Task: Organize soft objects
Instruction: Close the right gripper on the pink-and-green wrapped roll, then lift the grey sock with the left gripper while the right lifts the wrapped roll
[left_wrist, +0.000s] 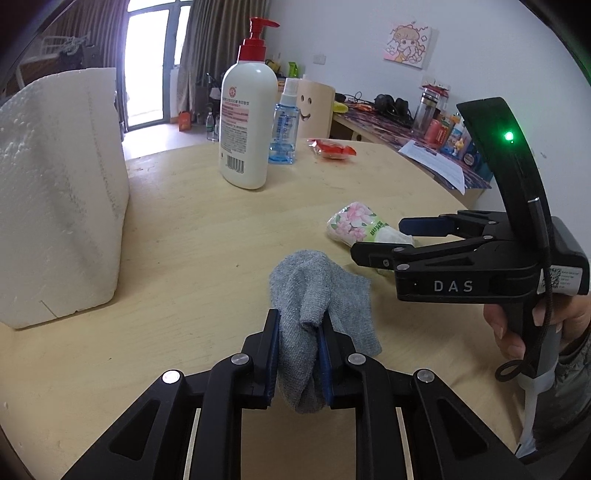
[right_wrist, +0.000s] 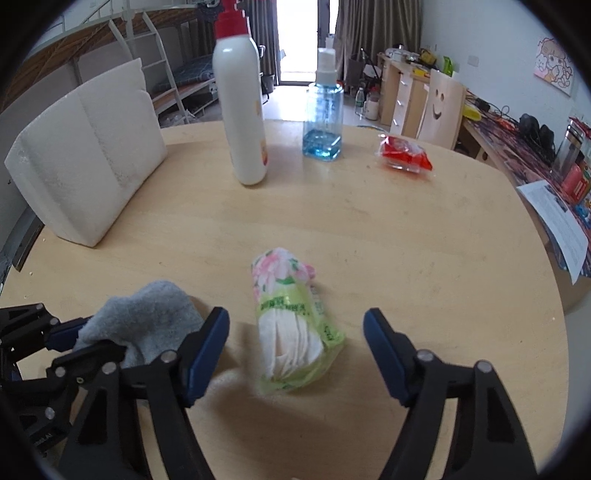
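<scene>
In the left wrist view, your left gripper (left_wrist: 298, 354) is pinching a grey towel cloth (left_wrist: 317, 295) between its jaws, the cloth bunching up between the blue pads and trailing forward onto the wooden desk (left_wrist: 192, 236). Your right gripper (left_wrist: 380, 240) is reaching in from the right with its jaws spread on either side of a floral tissue pack (left_wrist: 360, 223) lying just beyond the cloth. A white foam block (left_wrist: 59, 192) is standing at the left, and a white pump bottle with a red top (left_wrist: 247, 122), a blue spray bottle (left_wrist: 284, 125) and a red packet (left_wrist: 332, 147) are sitting toward the far side. In the right wrist view, your right gripper (right_wrist: 295, 328) is holding its jaws wide apart, with the tissue pack (right_wrist: 295, 317) lying on the desk (right_wrist: 406, 236) between them, touching neither pad. At the lower left, your left gripper (right_wrist: 74, 343) is gripping the grey cloth (right_wrist: 144, 317), just beside the tissue pack.
</scene>
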